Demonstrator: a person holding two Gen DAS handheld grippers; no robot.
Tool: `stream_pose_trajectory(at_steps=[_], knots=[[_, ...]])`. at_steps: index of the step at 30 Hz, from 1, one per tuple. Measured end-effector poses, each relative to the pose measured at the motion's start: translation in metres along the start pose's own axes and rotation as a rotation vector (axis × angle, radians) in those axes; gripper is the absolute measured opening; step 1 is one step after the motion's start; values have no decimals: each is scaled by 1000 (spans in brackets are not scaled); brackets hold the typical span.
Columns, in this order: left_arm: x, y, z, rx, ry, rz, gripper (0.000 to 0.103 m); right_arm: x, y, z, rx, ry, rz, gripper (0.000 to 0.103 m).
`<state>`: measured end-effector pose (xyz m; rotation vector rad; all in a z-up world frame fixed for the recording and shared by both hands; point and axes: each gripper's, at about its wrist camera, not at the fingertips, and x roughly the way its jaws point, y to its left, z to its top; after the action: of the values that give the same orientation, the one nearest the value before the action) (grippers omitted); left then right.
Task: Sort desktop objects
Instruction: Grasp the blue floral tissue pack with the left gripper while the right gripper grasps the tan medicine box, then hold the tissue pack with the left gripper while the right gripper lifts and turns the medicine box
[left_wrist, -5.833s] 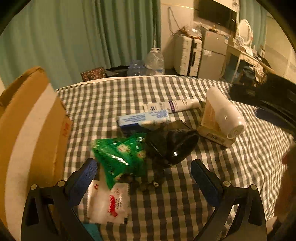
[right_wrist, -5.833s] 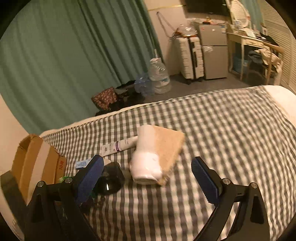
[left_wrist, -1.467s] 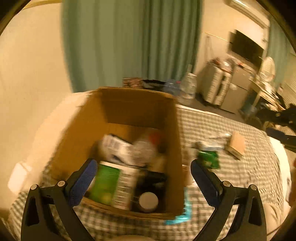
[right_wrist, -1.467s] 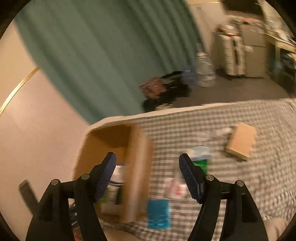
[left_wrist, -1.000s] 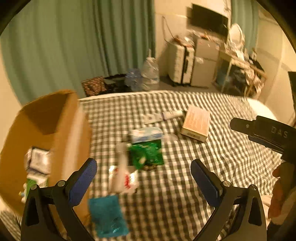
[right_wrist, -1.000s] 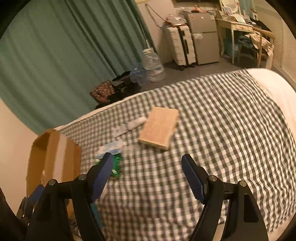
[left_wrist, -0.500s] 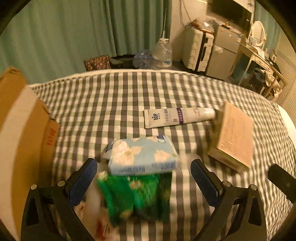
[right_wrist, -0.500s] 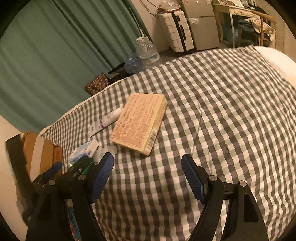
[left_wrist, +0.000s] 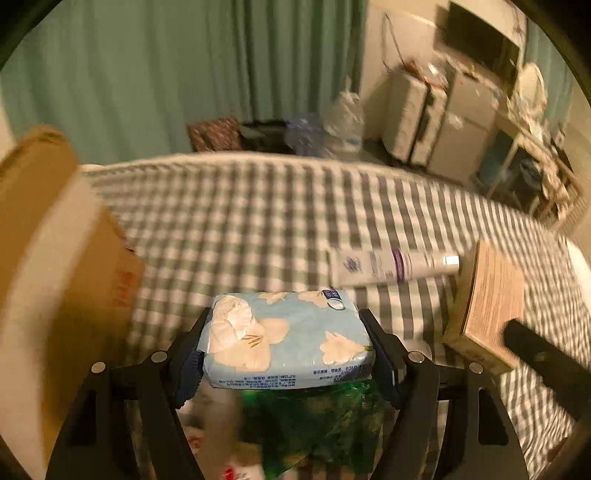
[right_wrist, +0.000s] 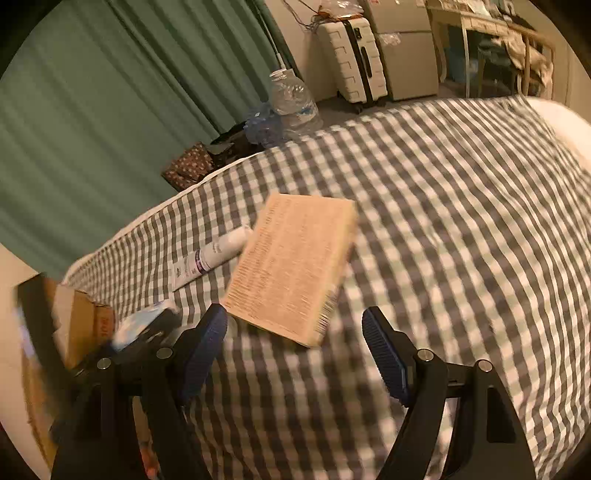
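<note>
My left gripper (left_wrist: 286, 343) is shut on a light blue tissue pack (left_wrist: 288, 341) with cream flowers, held above a green packet (left_wrist: 310, 421) on the checked bedspread. A white tube (left_wrist: 391, 266) and a tan box (left_wrist: 487, 306) lie to the right. The cardboard box (left_wrist: 55, 258) stands at the left. In the right wrist view my right gripper (right_wrist: 295, 350) is open and empty, just in front of the tan box (right_wrist: 291, 266), with the tube (right_wrist: 210, 258) and the tissue pack (right_wrist: 144, 325) to the left.
A red and white sachet (left_wrist: 207, 439) lies under the left gripper. Beyond the bed's far edge are green curtains (left_wrist: 184, 74), water bottles (right_wrist: 291, 99), a suitcase (right_wrist: 351, 59) and a desk. The right gripper's body (left_wrist: 546, 369) shows at the right of the left wrist view.
My left gripper has moved down and closed on the tissue pack, which now fills its jaws. My right gripper has moved in closer to the tan box.
</note>
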<state>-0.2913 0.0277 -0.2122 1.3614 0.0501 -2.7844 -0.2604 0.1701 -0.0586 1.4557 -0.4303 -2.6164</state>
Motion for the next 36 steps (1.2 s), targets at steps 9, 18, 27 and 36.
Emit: stream_pose_trajectory(at_steps=[9, 18, 27, 36], knots=[[0, 34, 3, -42, -2, 73, 76, 36, 44, 3, -57, -10, -259, 78], [7, 37, -18, -28, 54, 55, 76, 71, 40, 13, -26, 90, -291, 87], [-10, 28, -25, 5, 66, 49, 77, 54, 27, 9, -55, 44, -250, 83], [-83, 11, -10, 24, -22, -33, 77, -38, 15, 2, -6, -55, -138, 79]])
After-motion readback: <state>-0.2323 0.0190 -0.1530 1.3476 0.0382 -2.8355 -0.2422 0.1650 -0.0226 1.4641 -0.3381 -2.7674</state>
